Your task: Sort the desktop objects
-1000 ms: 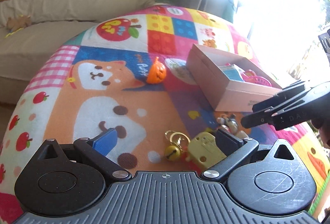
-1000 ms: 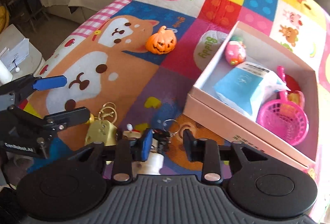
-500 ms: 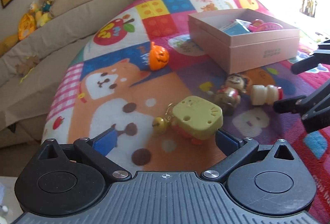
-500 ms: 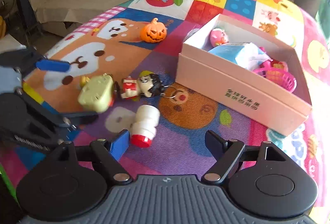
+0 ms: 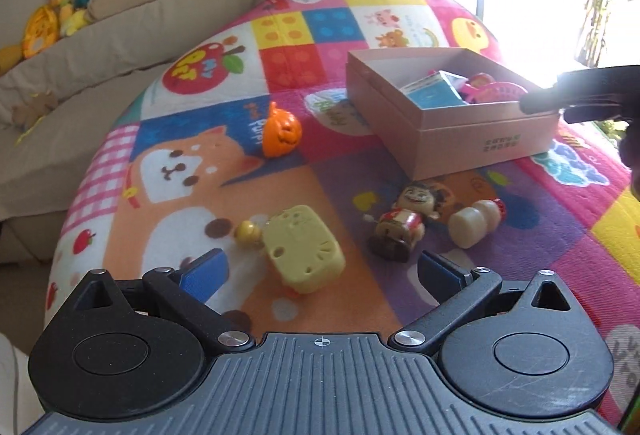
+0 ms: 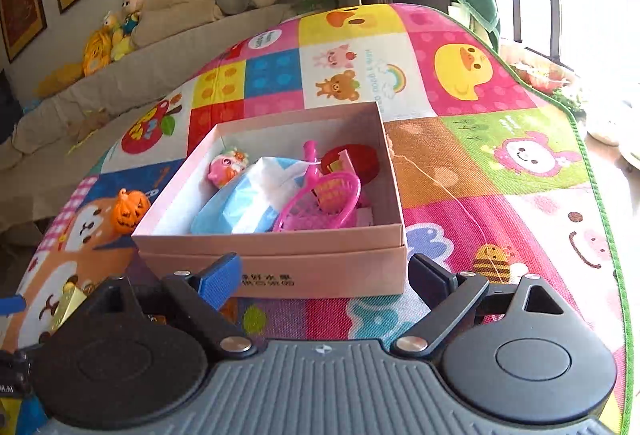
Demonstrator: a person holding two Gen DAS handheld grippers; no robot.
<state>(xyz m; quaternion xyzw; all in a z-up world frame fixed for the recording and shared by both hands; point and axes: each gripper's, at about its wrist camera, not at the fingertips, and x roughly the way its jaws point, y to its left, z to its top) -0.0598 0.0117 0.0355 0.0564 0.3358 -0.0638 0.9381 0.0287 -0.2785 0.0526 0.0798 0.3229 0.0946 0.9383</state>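
Toys lying loose on patterned mat [image 5: 304, 35], lower centre of left view. Yellow cheese charm [image 5: 304, 249] sitting just ahead of left tongs [image 5: 320, 271], between the spread fingers, not touching either. Small gold bell [image 5: 248, 231] attached at its left. Figurine [image 5: 404, 227] and white bottle toy [image 5: 476, 221] lying close together right of centre, the bottle just right of the figurine; pumpkin [image 5: 282, 135] standing apart, upper centre. Pink box [image 5: 480, 143] at upper right, already holding blue packet [image 6: 248, 199], pink basket [image 6: 324, 203] and other bits.

Right tongs [image 6: 324, 279] spread wide, holding nothing, hovering at near wall of box in right view.

Judging handling: charm probably light, squashy foam or rubber, forgiving under squeeze; taking it across the flat sides, mid-body, looking best. Bell likely dangling and swinging on lifting. Bottle toy rounded, probably hard plastic, apt to roll; gripping at the waist advisable. Figurine rigid, top-heavy; pinching at the body.
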